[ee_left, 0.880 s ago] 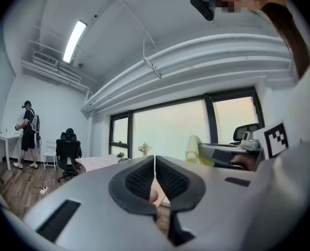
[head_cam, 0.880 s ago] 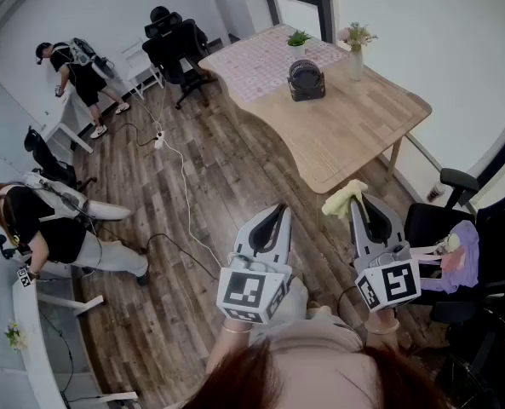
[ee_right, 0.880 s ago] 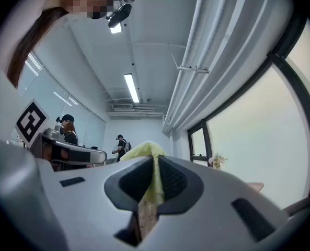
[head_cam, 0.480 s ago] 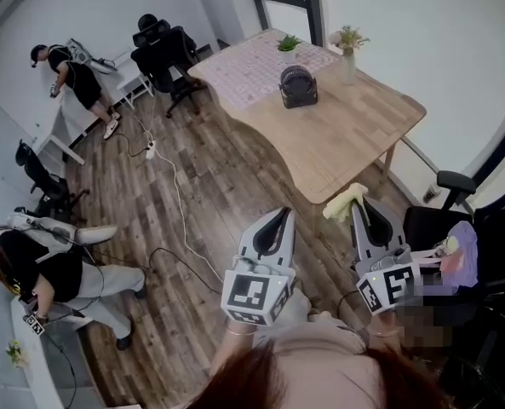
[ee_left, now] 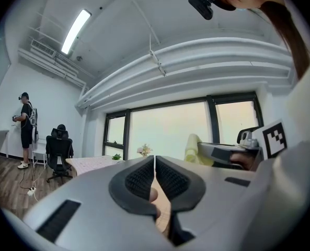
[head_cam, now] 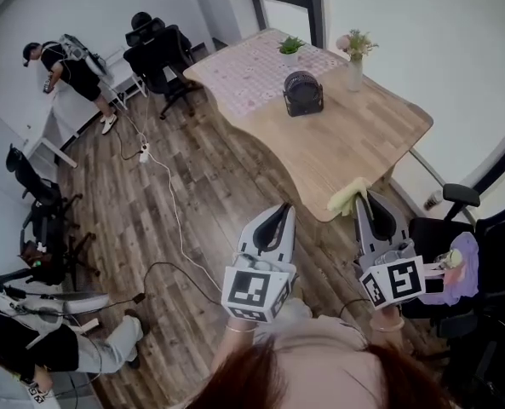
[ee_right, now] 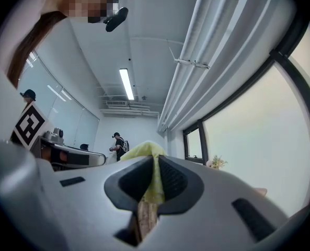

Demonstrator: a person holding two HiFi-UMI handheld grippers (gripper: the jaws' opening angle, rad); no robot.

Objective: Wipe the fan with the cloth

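Observation:
A small dark round fan (head_cam: 302, 92) stands on the wooden table (head_cam: 354, 143) far ahead of both grippers. My right gripper (head_cam: 364, 197) is shut on a pale yellow cloth (head_cam: 346, 196), which bunches out past its tip near the table's front edge. In the right gripper view the cloth (ee_right: 153, 177) is pinched between the dark pads. My left gripper (head_cam: 281, 210) is shut with nothing in it, held over the floor to the left of the right one. The left gripper view shows its pads (ee_left: 139, 179) pressed together, with the cloth (ee_left: 192, 149) off to the right.
A vase of flowers (head_cam: 355, 58) and a small potted plant (head_cam: 290, 47) stand on the table near the fan. Black office chairs (head_cam: 157, 45) sit at the back left and one (head_cam: 444, 220) at my right. People (head_cam: 69, 71) work at white desks to the left. A cable (head_cam: 171, 203) runs across the wood floor.
The view has shifted slightly; the table and fan sit a little closer. Both grippers keep their pose, the cloth still held. The person at lower left has moved down out of the middle.

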